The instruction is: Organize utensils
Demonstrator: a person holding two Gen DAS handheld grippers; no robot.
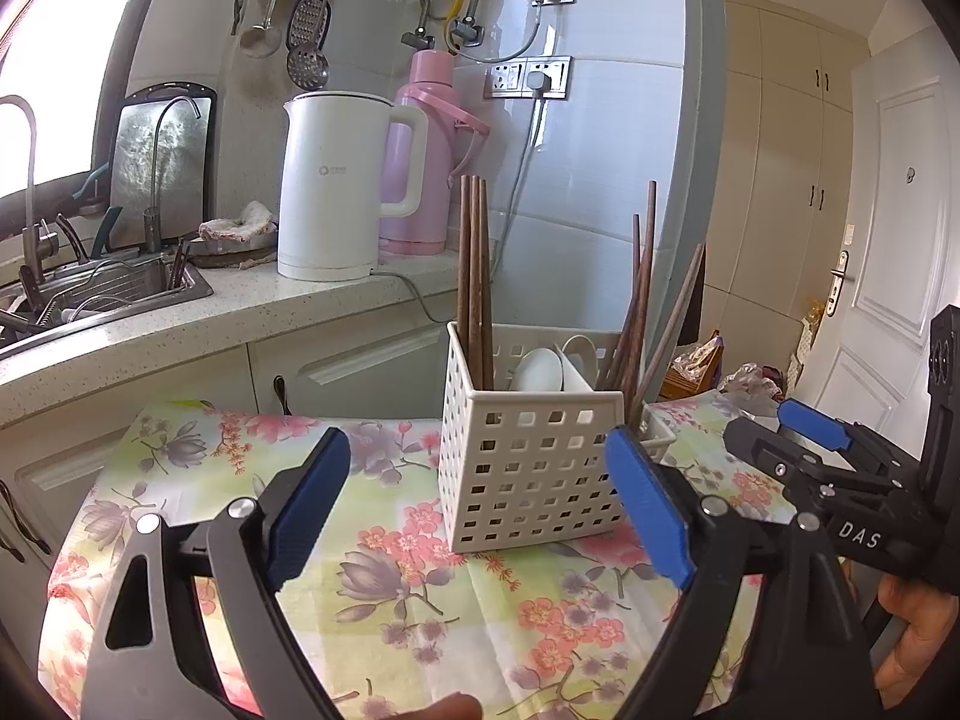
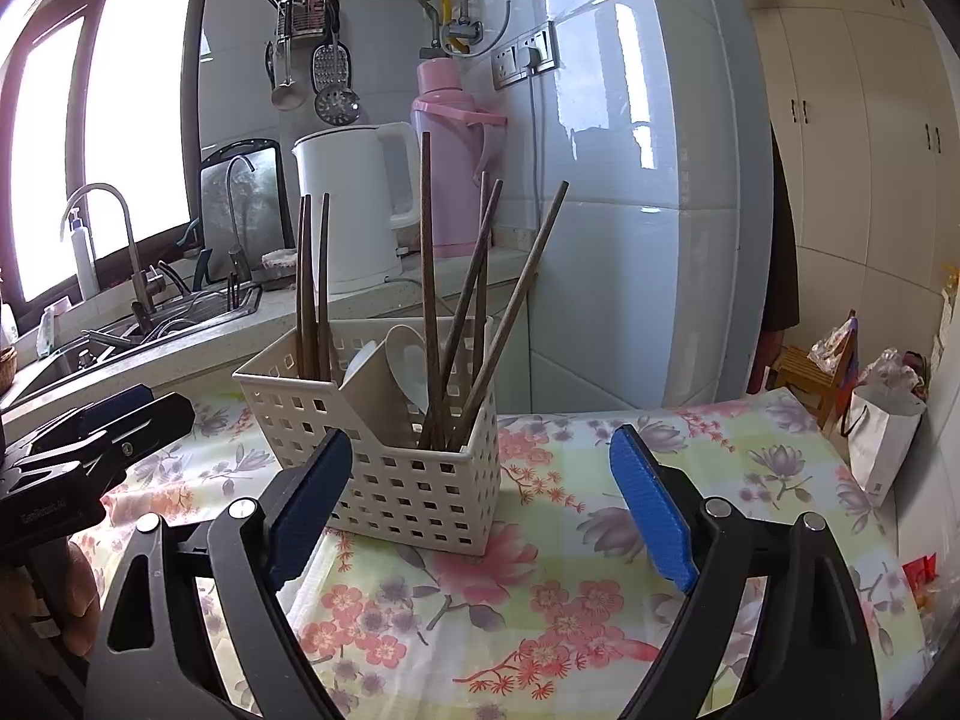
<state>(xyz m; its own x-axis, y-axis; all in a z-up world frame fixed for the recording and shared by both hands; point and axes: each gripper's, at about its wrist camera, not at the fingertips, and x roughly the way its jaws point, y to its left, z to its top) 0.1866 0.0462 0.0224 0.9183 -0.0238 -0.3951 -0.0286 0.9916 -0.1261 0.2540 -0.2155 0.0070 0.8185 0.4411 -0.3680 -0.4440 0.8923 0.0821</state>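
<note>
A white perforated utensil basket (image 1: 528, 468) stands on the floral tablecloth (image 1: 420, 600); it also shows in the right wrist view (image 2: 408, 480). It holds several brown chopsticks (image 1: 474, 276) in its left part, more chopsticks (image 1: 642, 312) in its right part, and white spoons (image 1: 540, 369) in the middle. In the right wrist view the chopsticks (image 2: 429, 276) and spoons (image 2: 408, 366) show too. My left gripper (image 1: 480, 516) is open and empty in front of the basket. My right gripper (image 2: 480, 516) is open and empty, just right of the basket; it also shows in the left wrist view (image 1: 780, 426).
A kitchen counter (image 1: 240, 318) runs behind the table with a white kettle (image 1: 336, 186), a pink thermos (image 1: 426, 150) and a sink (image 1: 108, 294) with dishes. A white door (image 1: 882, 270) is at the right. Bags (image 2: 882, 432) sit beyond the table's right edge.
</note>
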